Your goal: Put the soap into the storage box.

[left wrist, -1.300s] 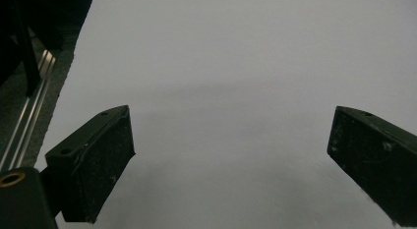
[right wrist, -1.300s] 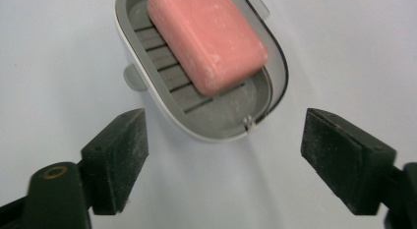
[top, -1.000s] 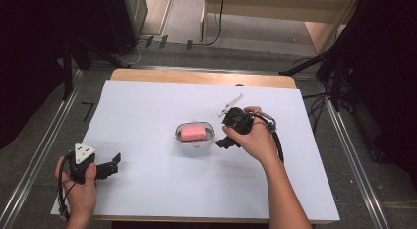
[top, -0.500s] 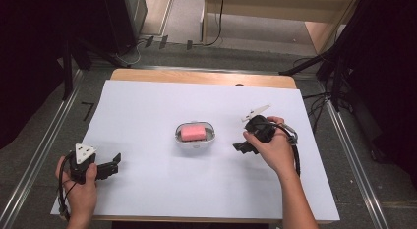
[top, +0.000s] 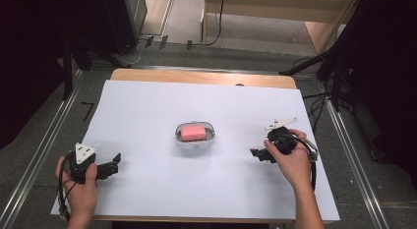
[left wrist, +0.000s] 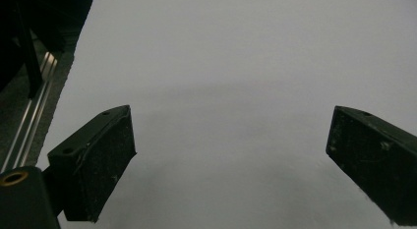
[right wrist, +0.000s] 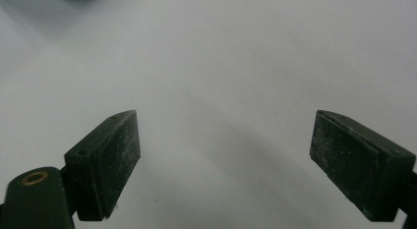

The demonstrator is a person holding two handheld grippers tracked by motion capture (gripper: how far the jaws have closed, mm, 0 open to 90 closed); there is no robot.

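A pink block [top: 192, 132] lies in a small white oval dish [top: 195, 141] at the middle of the white table sheet [top: 147, 111]. My right gripper [top: 256, 154] rests low on the sheet to the dish's right, a hand's width away, jaws pointing left. In the right gripper view its gripper [right wrist: 223, 160] stands open over bare sheet. My left gripper [top: 116, 163] sits near the front left corner, pointing right. The left gripper view has its gripper [left wrist: 231, 162] wide open with nothing between the jaws.
A wooden strip [top: 201, 77] edges the table's far side. Metal rails [top: 37, 155] run along the left and right sides. Dark curtains and stands border the floor around the table.
My right gripper has drawn back from beside the dish, moving right and toward the front. The left gripper has stayed put.
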